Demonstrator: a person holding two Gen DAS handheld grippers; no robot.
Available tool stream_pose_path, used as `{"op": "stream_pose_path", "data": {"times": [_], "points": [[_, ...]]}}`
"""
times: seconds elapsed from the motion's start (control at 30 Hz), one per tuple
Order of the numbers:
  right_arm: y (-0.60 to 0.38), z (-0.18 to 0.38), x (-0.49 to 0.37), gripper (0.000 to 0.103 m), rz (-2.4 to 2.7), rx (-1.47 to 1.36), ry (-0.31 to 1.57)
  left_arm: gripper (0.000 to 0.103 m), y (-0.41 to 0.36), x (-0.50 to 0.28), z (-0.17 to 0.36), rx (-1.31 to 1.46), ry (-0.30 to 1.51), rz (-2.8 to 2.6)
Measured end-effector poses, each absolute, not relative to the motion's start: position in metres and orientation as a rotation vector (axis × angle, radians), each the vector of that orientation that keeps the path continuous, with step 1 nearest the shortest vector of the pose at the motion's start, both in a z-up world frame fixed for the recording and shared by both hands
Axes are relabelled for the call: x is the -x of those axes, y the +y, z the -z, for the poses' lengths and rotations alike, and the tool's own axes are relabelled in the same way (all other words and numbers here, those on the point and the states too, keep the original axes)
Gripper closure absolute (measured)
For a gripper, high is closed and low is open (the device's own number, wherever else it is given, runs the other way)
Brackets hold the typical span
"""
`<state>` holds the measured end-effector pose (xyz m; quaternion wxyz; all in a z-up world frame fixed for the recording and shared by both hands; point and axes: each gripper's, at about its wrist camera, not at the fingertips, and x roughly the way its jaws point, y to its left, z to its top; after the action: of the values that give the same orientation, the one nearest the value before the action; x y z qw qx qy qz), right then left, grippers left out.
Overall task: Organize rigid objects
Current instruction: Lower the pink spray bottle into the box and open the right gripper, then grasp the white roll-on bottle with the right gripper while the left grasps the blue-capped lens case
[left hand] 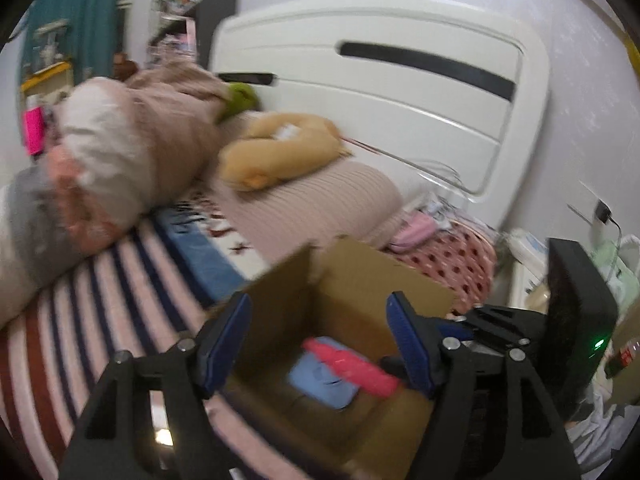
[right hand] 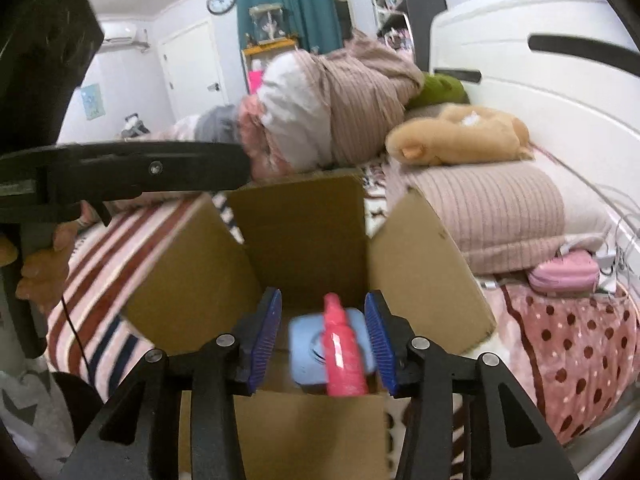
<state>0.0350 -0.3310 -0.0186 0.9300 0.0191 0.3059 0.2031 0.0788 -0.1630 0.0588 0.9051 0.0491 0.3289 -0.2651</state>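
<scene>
We hold both grippers over an open cardboard box (right hand: 304, 236) that sits on a striped bedspread (left hand: 92, 292). Our right gripper (right hand: 322, 338) hangs just above the box's near wall, its blue fingers (right hand: 266, 336) apart; a pink bottle-shaped object (right hand: 342, 352) shows in the gap but neither pad presses on it. That pink object lies inside the box on top of a light blue object (right hand: 308, 348), both blurred. Our left gripper (left hand: 318, 344) hovers over the same box, fingers (left hand: 230, 340) spread wide with nothing between them but the view into the box. Beyond the box a ribbed beige pillow (right hand: 492, 208) carries a tan plush toy (right hand: 460, 140), with a bundle of bedding (right hand: 328, 112) behind. To the right of the box a small pink pouch (right hand: 564, 276) rests on a polka-dot blanket (right hand: 568, 352).
</scene>
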Motion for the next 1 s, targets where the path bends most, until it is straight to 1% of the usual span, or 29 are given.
{"op": "stream_pose_path", "data": {"times": [0.23,0.43,0.57,0.67,0.87,0.93,1.0], "points": [[-0.281,-0.018,-0.007,0.064,-0.552,-0.024,0.513,0.036,-0.065,-0.056,-0.065,-0.042,0.634,0.337],[-0.211,-0.022,0.005,0.064,-0.691,0.037,0.532,0.035,0.010,-0.042,-0.035,-0.040,0.650,0.205],[-0.165,0.001,0.003,0.064,-0.761,0.059,0.610,0.035,0.046,-0.050,0.003,-0.018,0.703,0.200],[-0.142,0.032,-0.002,0.064,-0.760,0.070,0.685,0.035,0.061,-0.063,0.038,-0.008,0.766,0.205],[-0.128,0.107,-0.024,0.064,-0.632,0.059,0.836,0.035,0.065,-0.100,0.104,0.043,0.912,0.292],[-0.129,0.124,-0.033,0.063,-0.596,0.048,0.869,0.035,0.063,-0.112,0.121,0.092,0.947,0.332],[-0.132,0.142,-0.039,0.058,-0.569,0.035,0.900,0.035,0.061,-0.119,0.131,0.143,0.975,0.356]]}}
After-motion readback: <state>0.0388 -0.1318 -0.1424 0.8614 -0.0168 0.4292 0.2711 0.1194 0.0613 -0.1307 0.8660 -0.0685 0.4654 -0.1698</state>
